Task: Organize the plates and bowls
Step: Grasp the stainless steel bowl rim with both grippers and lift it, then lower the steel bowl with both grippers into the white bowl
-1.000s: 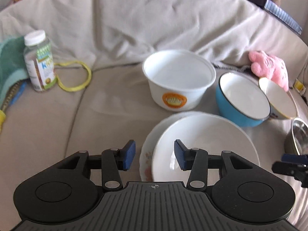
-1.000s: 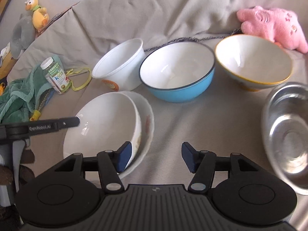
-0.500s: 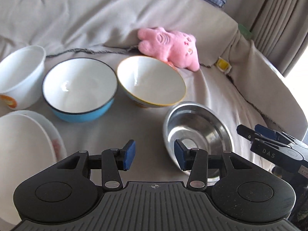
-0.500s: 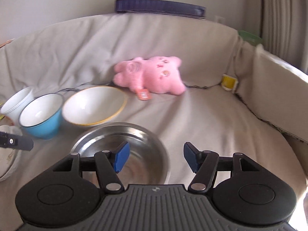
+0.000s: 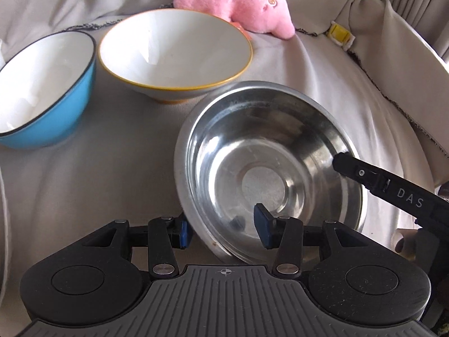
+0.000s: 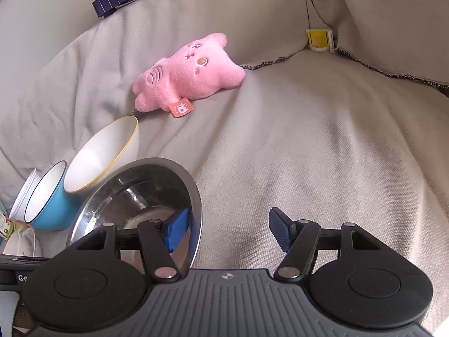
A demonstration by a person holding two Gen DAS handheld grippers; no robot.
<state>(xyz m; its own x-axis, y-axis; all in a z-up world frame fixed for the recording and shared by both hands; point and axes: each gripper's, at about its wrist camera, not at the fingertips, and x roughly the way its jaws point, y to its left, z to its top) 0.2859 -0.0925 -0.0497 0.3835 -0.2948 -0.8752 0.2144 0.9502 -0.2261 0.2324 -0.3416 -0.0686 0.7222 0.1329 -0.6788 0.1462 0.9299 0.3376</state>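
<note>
I'm counting four bowls as I'm looking across the sofa: one shiny steel bowl (image 5: 269, 168), one white bowl with a yellow rim (image 5: 174, 53), one blue bowl with a white inside (image 5: 42, 90), and one plain white tub-shaped bowl (image 6: 23, 193) peeking out at the far left of my right camera. I'm seeing plates (image 6: 23, 241) stacked below that, at least one white with a floral edge; how many are sitting there I can't tell. I'm spotting one pink plush toy (image 6: 188, 75) and one small yellow clip (image 6: 320, 39). I'm holding two tongs.
</note>
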